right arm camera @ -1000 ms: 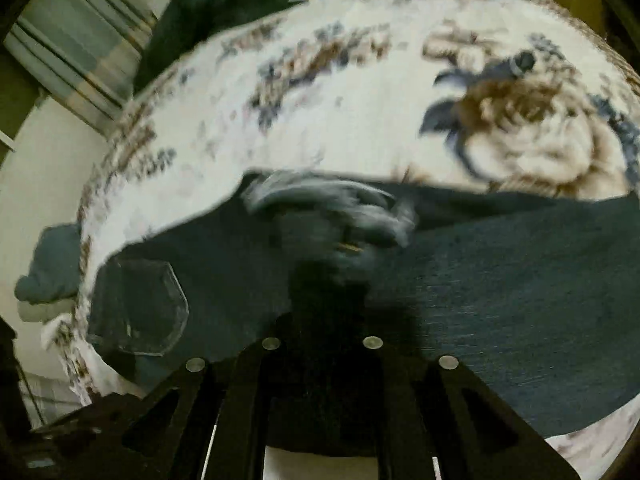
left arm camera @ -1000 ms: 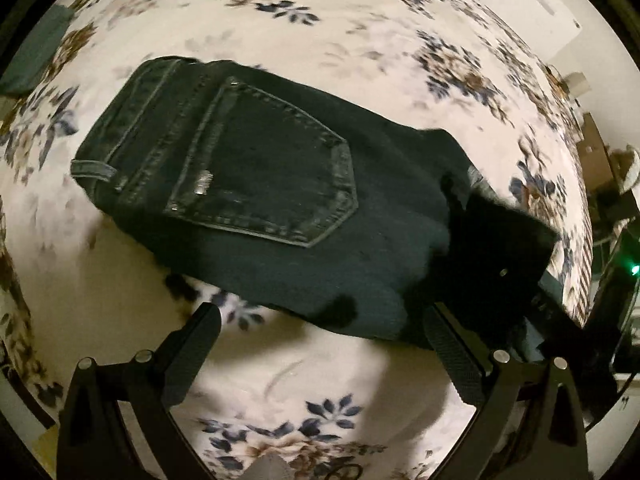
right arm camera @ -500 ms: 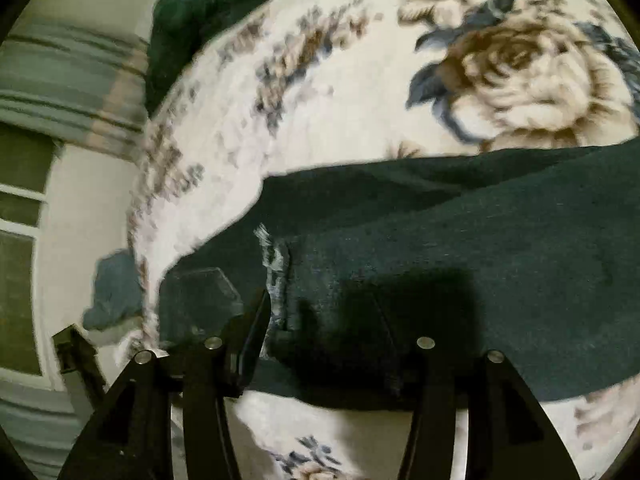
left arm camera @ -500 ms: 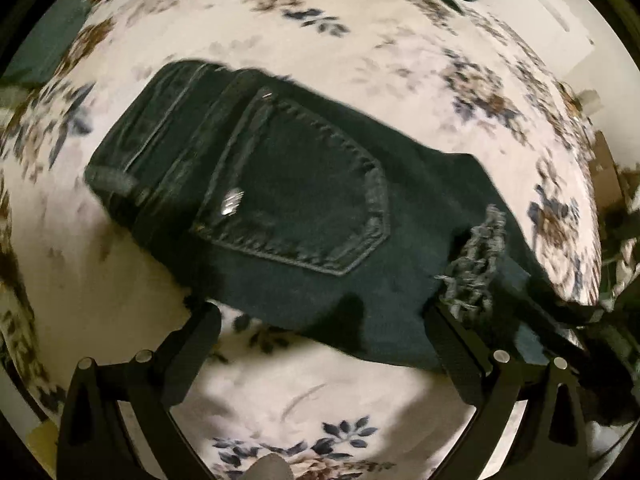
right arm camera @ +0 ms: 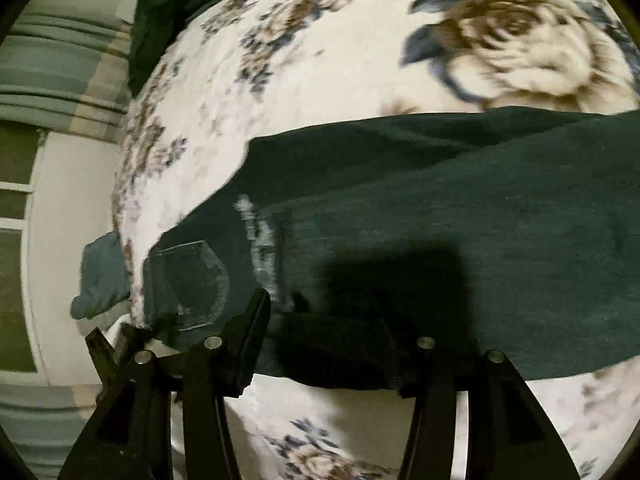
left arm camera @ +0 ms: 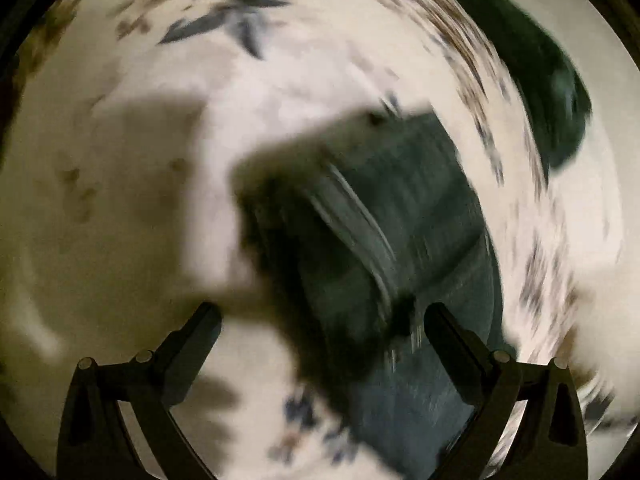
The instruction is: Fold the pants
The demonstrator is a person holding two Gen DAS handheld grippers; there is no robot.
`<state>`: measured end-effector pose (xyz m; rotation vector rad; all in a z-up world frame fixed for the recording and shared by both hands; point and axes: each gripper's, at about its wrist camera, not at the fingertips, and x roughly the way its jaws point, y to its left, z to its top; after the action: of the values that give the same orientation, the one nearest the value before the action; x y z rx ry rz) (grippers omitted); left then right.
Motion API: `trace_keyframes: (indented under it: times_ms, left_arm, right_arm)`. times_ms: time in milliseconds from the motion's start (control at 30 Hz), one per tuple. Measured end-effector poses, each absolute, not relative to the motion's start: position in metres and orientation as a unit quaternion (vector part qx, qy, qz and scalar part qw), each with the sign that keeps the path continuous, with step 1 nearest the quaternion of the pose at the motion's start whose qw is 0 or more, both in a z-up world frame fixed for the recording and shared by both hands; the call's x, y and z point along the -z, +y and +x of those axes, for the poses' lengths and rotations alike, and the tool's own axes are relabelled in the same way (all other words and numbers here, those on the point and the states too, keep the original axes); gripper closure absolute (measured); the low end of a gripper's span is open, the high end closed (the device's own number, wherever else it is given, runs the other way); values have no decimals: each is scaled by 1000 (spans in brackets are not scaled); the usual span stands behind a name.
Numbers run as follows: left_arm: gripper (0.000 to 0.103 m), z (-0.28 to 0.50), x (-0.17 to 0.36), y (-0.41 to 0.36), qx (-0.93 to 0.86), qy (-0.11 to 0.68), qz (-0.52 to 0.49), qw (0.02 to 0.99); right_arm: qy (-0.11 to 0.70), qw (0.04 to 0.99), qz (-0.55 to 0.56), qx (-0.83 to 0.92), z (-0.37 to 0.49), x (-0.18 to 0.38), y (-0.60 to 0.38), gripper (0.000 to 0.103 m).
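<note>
Pants [right arm camera: 440, 208] lie spread across the flowered bedspread [right arm camera: 328, 60], folded so the frayed hem [right arm camera: 260, 248] sits over the seat beside the back pocket [right arm camera: 192, 280]. A second ago the right gripper [right arm camera: 332, 332] was clamped on that hem end; now its jaws stand wide apart with nothing between them, low over the near edge of the pants, so the leg has been laid down and let go. The left gripper [left arm camera: 320, 320], wide open and empty as before, has swung sharply: its view is heavily blurred, with the pants just ahead of its right finger. One fold looks done; another probably remains.
</note>
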<state>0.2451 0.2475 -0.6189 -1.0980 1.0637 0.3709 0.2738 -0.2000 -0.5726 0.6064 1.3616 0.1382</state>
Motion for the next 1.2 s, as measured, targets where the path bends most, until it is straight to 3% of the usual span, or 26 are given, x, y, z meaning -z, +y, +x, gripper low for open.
trace_keyframes:
  times_ms: [233,333,400,467,833,1000,1200]
  left_arm:
    - [4,260,618,253,-181,420,-505,732]
    - [31,260,614,256,-187,407,-492,747]
    - [71,260,611,257,-181,391,-488,759]
    - [77,263,602,253,-167,385,-466,779]
    - [80,258,464,194,-65,302,-350,885]
    - [80,259,400,120,20,282,-294,913]
    - [81,246,365,-2,118,289,-247,917]
  right_arm:
    - [630,731,261,-37,270,590,-204,50]
    - [624,733,270,-29,269,592,-204,50]
    - [620,734,277,-25,268,591,-205,50]
    - [618,734,281,-23,267,591,-206,50]
    - [579,752,314,-1,234,559,-259,50]
    - [551,759,346,30,204,540,-312,50]
    - [521,758,382,87,157,525,-401,50]
